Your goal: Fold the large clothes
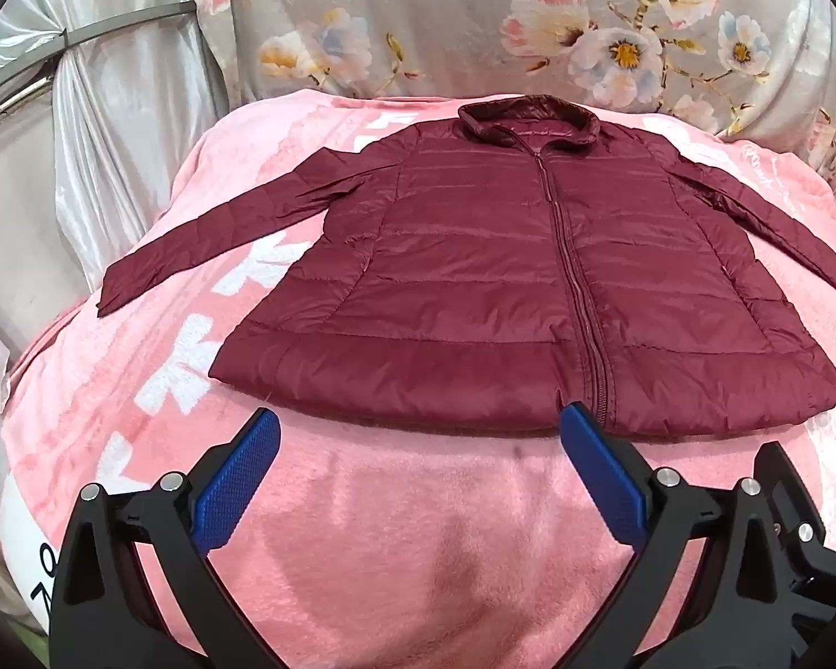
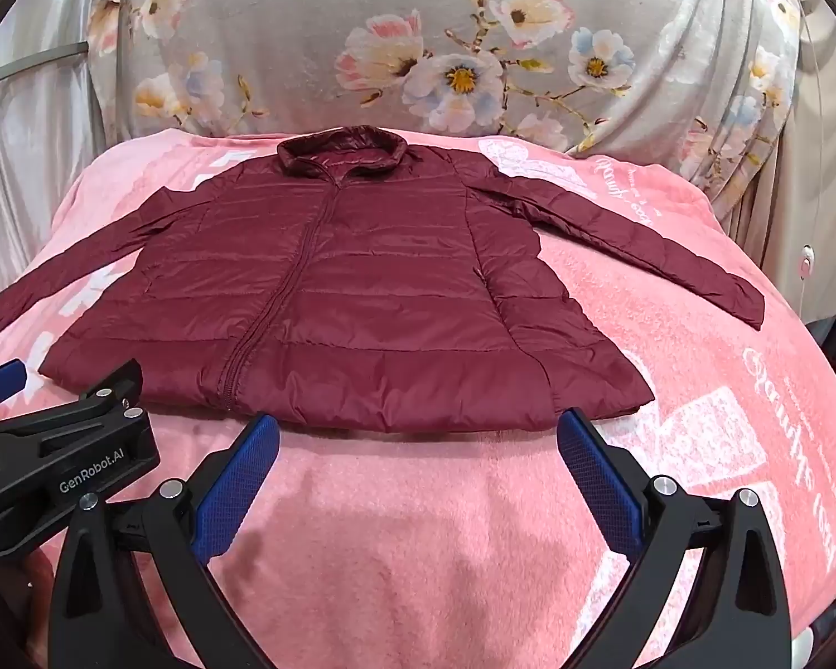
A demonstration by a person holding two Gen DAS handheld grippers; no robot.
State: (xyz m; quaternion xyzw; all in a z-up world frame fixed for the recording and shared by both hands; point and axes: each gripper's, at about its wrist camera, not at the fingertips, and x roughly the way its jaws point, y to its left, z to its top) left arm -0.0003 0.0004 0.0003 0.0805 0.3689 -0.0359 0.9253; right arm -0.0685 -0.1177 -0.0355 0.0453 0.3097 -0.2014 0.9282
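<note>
Both claws, left [image 1: 418, 435] and right [image 2: 418, 437], gape empty before a zipped maroon quilted puffer jacket [image 1: 529, 290] spread flat on a pink fleece blanket [image 1: 390, 529]; slick fabric could slip mid-fold.

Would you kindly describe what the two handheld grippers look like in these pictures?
Both match: the left gripper and the right gripper have curved, matte black frames with triangular cut-outs and round silver bolts at the pivots. Each finger ends in a long blue pad with a fine diamond-grid texture. In the right wrist view, the left gripper's black body carries white lettering, "GenRobot.AI". No cables or sleeves show.
</note>
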